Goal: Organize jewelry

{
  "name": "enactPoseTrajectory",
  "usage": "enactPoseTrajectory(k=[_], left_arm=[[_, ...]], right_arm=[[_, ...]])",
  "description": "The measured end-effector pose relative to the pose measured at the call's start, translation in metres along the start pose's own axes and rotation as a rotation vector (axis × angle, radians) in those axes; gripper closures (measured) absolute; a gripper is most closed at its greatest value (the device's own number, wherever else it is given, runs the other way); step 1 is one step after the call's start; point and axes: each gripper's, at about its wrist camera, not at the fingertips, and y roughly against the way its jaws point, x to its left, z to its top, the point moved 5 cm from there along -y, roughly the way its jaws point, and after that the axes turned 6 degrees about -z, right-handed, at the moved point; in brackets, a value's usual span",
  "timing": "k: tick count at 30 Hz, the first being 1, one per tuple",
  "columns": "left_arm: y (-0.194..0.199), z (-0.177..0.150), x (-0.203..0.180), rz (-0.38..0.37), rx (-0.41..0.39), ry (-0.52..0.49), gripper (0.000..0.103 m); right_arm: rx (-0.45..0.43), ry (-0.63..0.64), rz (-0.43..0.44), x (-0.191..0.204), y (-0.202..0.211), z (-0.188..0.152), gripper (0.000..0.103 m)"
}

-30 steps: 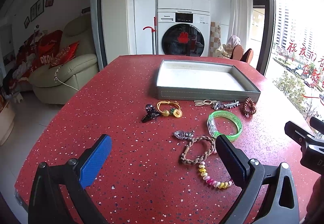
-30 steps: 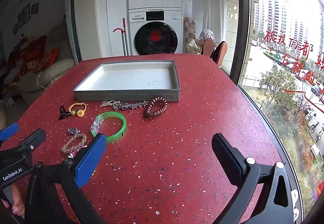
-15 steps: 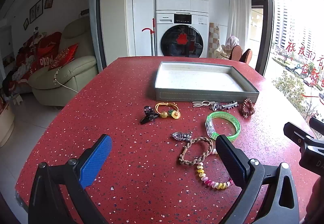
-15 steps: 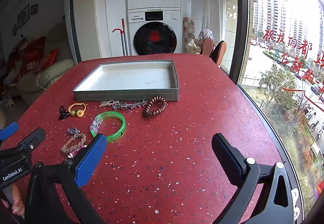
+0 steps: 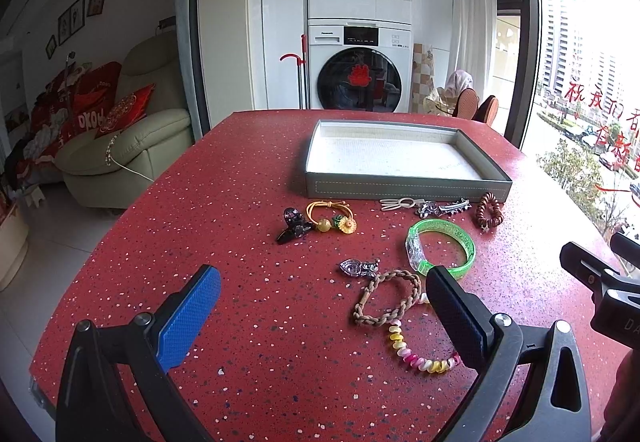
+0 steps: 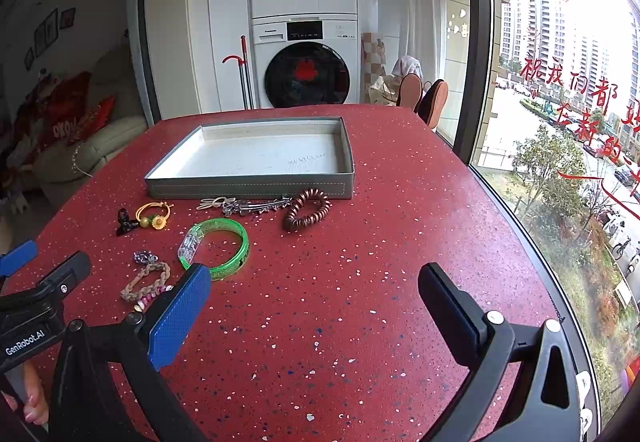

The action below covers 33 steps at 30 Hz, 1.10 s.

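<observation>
The left gripper [image 5: 322, 306], fingers spread and empty, hovers nearest the braided bracelet [image 5: 387, 297], lying just right of centre.

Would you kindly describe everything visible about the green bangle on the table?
The green bangle is a translucent, glittery ring, plastic by its look, with a clear boxy segment on one side. It lies flat on the red speckled table, in front of the grey tray, between the braided bracelet and the brown bead bracelet. Neither gripper touches it.
</observation>
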Motion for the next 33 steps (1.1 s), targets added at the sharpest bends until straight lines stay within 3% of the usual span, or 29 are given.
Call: enactPoseTrajectory(k=[33], left_arm=[[-0.0052, -0.0006, -0.0009, -0.002, 0.016, -0.004, 0.000]], right_arm=[[0.016, 0.002, 0.009, 0.0035, -0.0023, -0.0005, 0.000]])
